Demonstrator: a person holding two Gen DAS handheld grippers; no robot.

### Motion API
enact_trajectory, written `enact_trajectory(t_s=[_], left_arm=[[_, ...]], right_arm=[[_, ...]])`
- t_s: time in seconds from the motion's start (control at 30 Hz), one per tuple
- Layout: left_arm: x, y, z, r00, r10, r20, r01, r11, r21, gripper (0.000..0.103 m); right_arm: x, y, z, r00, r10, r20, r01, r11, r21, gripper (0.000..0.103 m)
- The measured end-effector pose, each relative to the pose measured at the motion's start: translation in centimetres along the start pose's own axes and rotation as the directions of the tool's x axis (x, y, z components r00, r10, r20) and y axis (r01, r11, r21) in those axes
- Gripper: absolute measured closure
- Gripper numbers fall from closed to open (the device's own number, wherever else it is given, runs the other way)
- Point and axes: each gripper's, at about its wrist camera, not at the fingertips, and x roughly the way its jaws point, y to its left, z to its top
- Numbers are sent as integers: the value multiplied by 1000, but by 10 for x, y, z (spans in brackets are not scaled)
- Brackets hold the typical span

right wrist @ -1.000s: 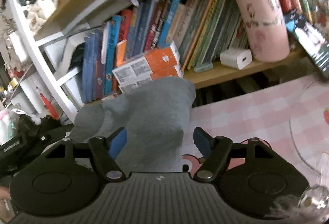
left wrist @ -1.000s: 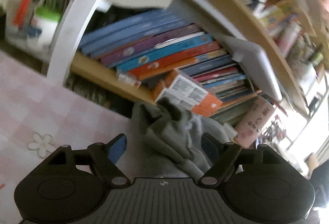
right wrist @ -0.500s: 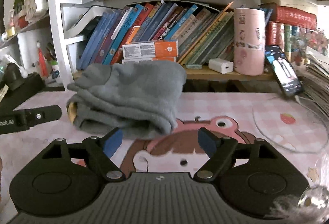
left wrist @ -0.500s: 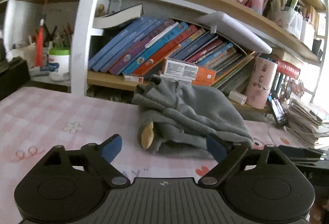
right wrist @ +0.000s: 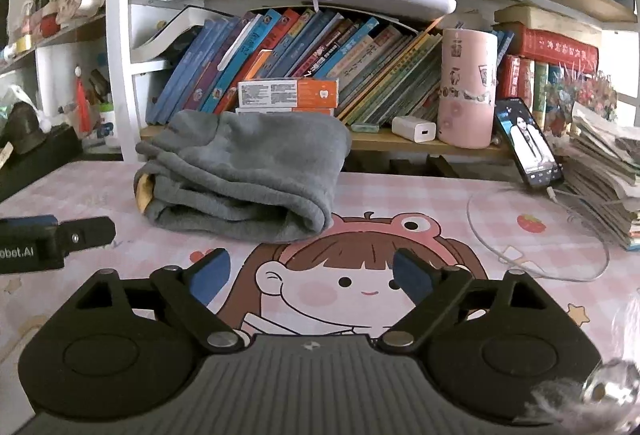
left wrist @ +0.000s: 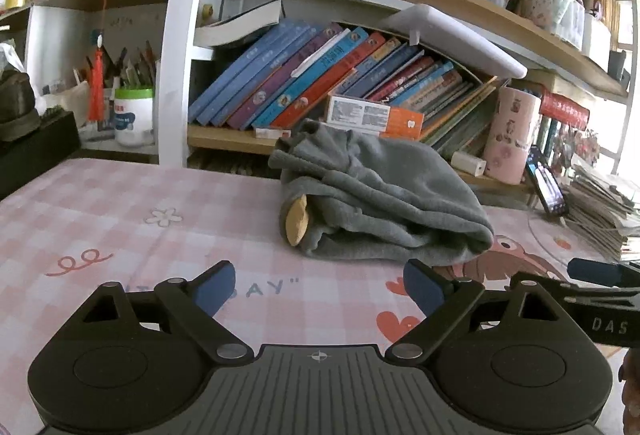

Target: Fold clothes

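I see the grey sweatshirt (right wrist: 244, 171) lying in a thick folded bundle on the pink checked table mat (right wrist: 420, 195), just in front of the bookshelf (right wrist: 280, 139), and my left gripper (left wrist: 318, 287) and right gripper (right wrist: 312, 275) both sit spread wide with nothing in them, back from it. It looks soft, light and floppy, so I would pinch it at the rolled front edge or by the open end near the yellow patch (left wrist: 297, 219). There is free mat in front and to the left, but the shelf is close behind, and a phone (right wrist: 528, 143) and a paper stack (right wrist: 604, 171) stand to the right.
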Motion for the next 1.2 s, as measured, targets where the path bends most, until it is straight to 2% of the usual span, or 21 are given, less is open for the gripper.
enact_trajectory(t_s=[0.43,0.77,1.2], left_arm=[[-9,-5,-3,1000,8,0,-8,999,42,6],[-2,-4,-4,999,25,-43,-24,999,39,0],[0,-6,-3,998,26,-54,-23,998,52,0]], right_arm=[[-11,1,-5,1000,-4,6,4,1000,4,0],[1,-6,-5,998,-31,-61,34,998,46,0],[1,-4,-5,997,-37,-61,38,999,28,0]])
